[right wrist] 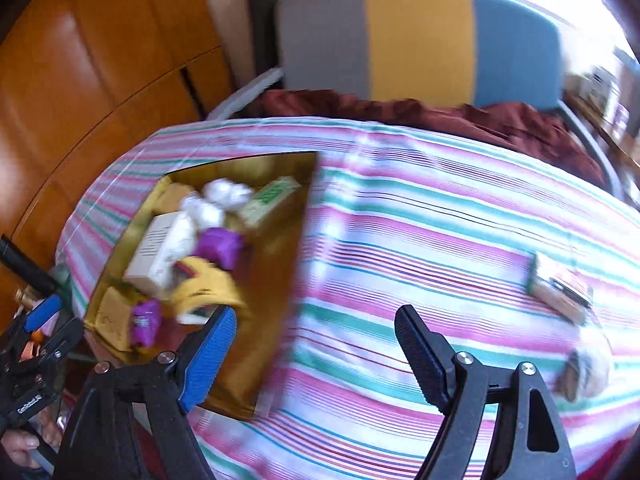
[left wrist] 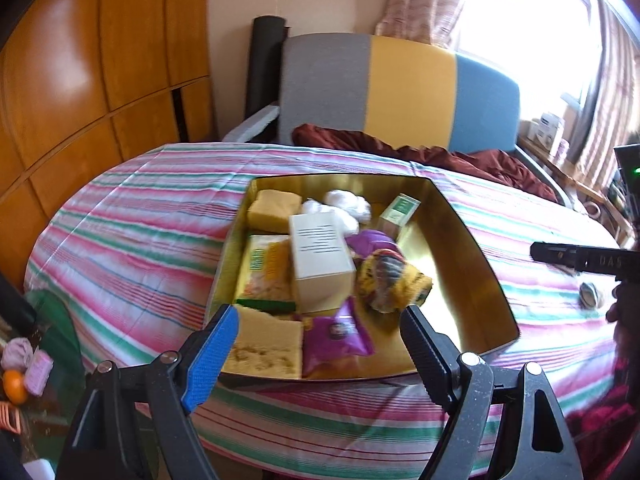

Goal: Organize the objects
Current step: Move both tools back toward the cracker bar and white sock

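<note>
A gold tray (left wrist: pixel 460 248) sits on the striped tablecloth (left wrist: pixel 140 232). It holds a white box (left wrist: pixel 320 256), yellow sponges (left wrist: pixel 274 204), white cotton balls (left wrist: pixel 346 200), a green box (left wrist: pixel 400 210), a purple packet (left wrist: pixel 338 332) and a yellow patterned cloth (left wrist: pixel 394 280). My left gripper (left wrist: pixel 320 312) hangs open over the tray's near edge, with nothing between its fingers. My right gripper (right wrist: pixel 316 312) is open and empty above the tray's right rim (right wrist: pixel 304 240). To its right, a small flat box (right wrist: pixel 560 288) and a small round object (right wrist: pixel 588 372) lie on the cloth.
A chair with a grey, yellow and blue back (left wrist: pixel 400 84) stands behind the table, with a dark red cloth (left wrist: pixel 440 152) on its seat. Wooden cupboards (left wrist: pixel 80 80) fill the left. Clutter, including an orange (left wrist: pixel 14 386), lies low at the left. A window (left wrist: pixel 540 20) glares at the right.
</note>
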